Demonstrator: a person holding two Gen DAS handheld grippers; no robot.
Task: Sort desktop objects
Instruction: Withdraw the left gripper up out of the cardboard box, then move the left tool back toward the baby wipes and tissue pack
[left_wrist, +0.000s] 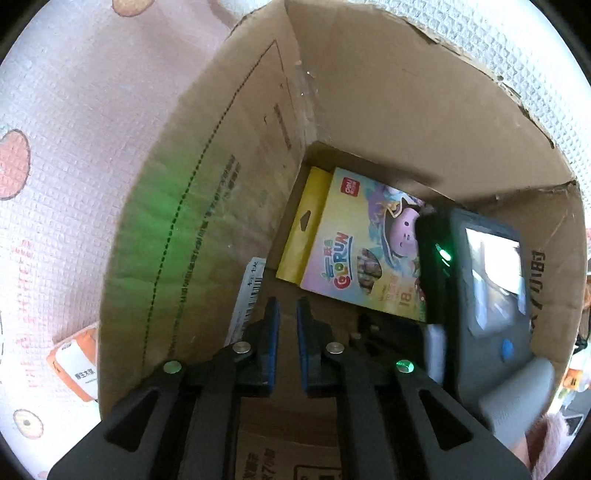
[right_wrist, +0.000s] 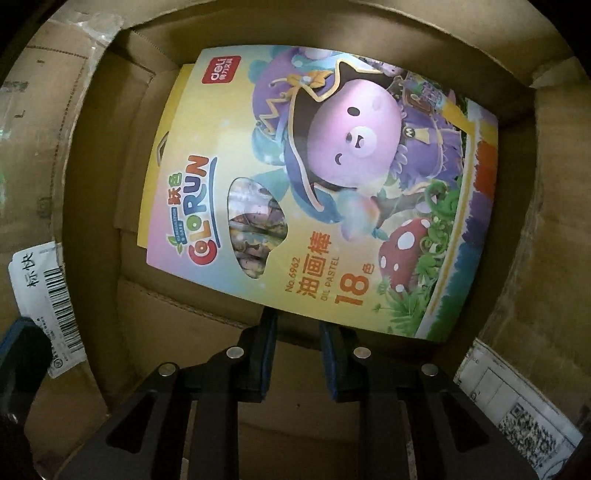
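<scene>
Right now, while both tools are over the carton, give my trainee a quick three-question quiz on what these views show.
1. True or false: the oil pastel box lies flat on the floor of the cardboard carton.
2. Multiple choice: the right gripper is
A. shut on the pastel box
B. open, with nothing between its fingers
C. out of view
3. Fill in: the large number printed on the pastel box, beside the words OIL PASTEL, is ____.

Key: 1 true; 2 B; 3 18.
</scene>
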